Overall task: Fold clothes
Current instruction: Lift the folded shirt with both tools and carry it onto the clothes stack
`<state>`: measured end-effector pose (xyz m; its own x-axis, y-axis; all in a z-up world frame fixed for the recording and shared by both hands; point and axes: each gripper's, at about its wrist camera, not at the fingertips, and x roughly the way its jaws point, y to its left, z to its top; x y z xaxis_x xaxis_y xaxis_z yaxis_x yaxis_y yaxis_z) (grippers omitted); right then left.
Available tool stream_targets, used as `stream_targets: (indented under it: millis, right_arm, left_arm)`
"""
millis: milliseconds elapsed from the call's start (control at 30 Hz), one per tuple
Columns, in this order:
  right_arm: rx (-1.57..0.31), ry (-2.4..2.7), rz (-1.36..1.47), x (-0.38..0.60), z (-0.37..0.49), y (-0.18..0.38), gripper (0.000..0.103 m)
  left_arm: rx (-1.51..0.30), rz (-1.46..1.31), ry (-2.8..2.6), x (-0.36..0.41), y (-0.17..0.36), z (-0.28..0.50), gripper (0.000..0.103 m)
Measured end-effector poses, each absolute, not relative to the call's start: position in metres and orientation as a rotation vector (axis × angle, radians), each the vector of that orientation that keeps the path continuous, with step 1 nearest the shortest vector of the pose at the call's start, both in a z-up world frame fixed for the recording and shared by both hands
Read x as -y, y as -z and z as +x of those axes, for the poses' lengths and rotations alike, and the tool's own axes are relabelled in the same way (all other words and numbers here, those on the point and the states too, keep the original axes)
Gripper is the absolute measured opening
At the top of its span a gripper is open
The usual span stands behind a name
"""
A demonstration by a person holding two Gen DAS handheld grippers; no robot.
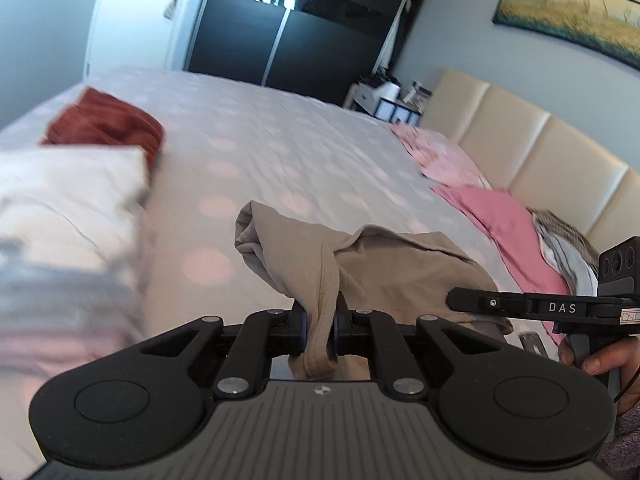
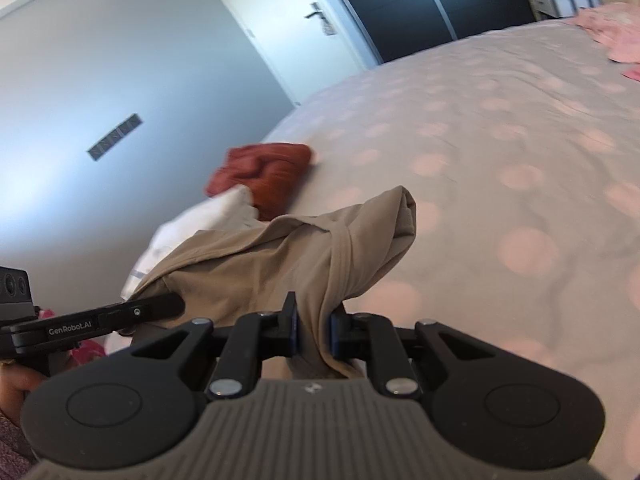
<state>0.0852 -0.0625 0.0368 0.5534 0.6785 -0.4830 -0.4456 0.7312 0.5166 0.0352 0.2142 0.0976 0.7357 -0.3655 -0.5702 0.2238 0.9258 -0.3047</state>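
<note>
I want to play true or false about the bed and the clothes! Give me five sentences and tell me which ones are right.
1. Both grippers pinch the same beige garment. True: the left gripper and the right gripper each have their jaws shut on its fabric.
2. The bedspread is plain blue. False: it is pale grey with pink dots.
3. A rust-red garment lies on the bed. True.
4. The beige garment lies flat and neatly folded. False: it hangs bunched between the two grippers, above the bed.
5. The wardrobe doors are white. False: they are dark and glossy; the white one is the room door.
</note>
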Motion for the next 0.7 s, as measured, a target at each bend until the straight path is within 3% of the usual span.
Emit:
stream_targets:
  millis: [333, 700]
  right_arm:
    - [-0.647, -0.855, 0.344, -0.107, 0.143, -0.100, 0.016]
    - [-0.695, -0.865, 0.339, -0.238, 0.188, -0.082, 0.016]
  left_arm:
    - [-0.557, -0.262, 0.164, -0.368, -0.154, 0.066, 0.009]
    - [-0.575, -0.293, 0.097, -0.473, -0.117, 0.108, 0.008]
